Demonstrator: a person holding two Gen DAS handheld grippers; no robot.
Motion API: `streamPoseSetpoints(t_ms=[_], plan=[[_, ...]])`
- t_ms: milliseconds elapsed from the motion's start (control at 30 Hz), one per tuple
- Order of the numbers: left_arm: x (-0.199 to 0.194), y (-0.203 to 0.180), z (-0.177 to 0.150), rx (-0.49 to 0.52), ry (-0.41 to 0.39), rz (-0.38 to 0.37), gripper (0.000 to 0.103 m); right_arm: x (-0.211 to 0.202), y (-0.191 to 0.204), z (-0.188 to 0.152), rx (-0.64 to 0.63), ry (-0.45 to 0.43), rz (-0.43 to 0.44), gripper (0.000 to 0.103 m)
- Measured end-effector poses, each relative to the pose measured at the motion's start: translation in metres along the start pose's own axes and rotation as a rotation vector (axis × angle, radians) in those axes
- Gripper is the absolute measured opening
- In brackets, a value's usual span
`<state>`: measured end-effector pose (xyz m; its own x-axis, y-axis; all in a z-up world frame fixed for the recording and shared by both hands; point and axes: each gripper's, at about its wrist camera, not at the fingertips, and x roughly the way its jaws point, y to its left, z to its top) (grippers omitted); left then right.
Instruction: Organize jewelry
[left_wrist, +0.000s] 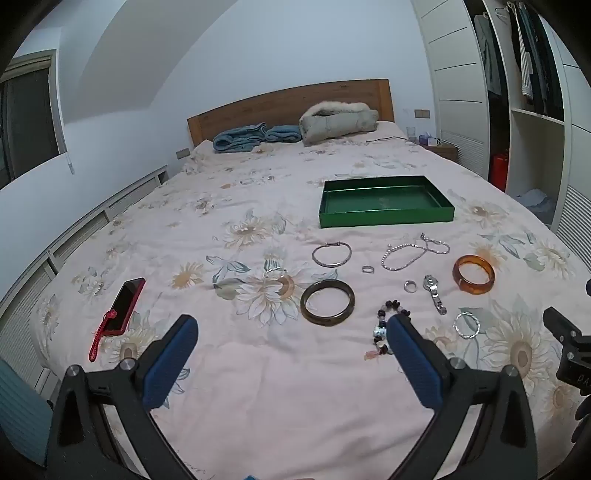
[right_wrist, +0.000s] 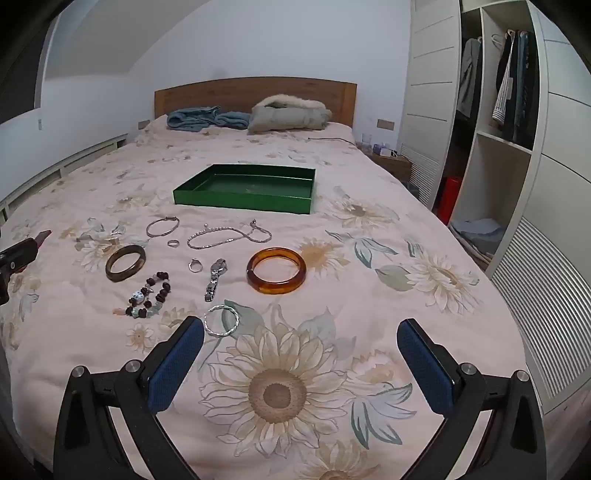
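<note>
— While both tools hang above the bedspread (right_wrist: 332, 258), what lies under them?

— Jewelry, spread in front of a shallow green tray (right_wrist: 243, 201) with thin upright walls. Nearest the tray sit a thin silver bangle (right_wrist: 162, 226) and a fine silver chain (right_wrist: 229, 236) lying in loose curves. A glossy amber bangle (right_wrist: 276, 270), thick and translucent, lies to the right; a dark brown bangle (right_wrist: 125, 262), smooth and rounded, to the left.

— And the smaller pieces?

— A beaded bracelet (right_wrist: 149, 295) of dark round beads with pale stones, a metal-link watch (right_wrist: 215, 277), two small rings (right_wrist: 194, 265), and a twisted silver hoop (right_wrist: 222, 319).

— How do the tongs stand?

— The left gripper (left_wrist: 291, 325) has its blue textured pads spread wide, nothing between them. The right gripper (right_wrist: 301, 330) is likewise spread and empty.

— The room?

— A pale pink quilted cover printed with sunflowers, a wooden headboard (right_wrist: 255, 94), folded blue cloth (right_wrist: 207, 118), a fur-trimmed coat (right_wrist: 290, 114), a red-cased phone (left_wrist: 123, 306), and an open white wardrobe (right_wrist: 498, 129) with hanging clothes.
</note>
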<state>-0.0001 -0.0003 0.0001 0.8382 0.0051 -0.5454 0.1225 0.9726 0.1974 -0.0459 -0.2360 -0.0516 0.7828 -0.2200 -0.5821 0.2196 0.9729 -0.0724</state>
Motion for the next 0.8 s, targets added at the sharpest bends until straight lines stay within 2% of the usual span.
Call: streamPoseSetpoints(t_ms=[200, 800], plan=[[0.0004, -0.0002, -0.0001, -0.007, 0.002, -0.005, 0.103, 0.0024, -0.0064, -0.0021, 0.006, 0.002, 0.006, 0.102], [0.0093, -0.0093, -0.0050, -0.001, 0.024, -0.042, 0.103, 0.0007, -0.0005, 0.0074, -0.009, 0.014, -0.053, 0.102]])
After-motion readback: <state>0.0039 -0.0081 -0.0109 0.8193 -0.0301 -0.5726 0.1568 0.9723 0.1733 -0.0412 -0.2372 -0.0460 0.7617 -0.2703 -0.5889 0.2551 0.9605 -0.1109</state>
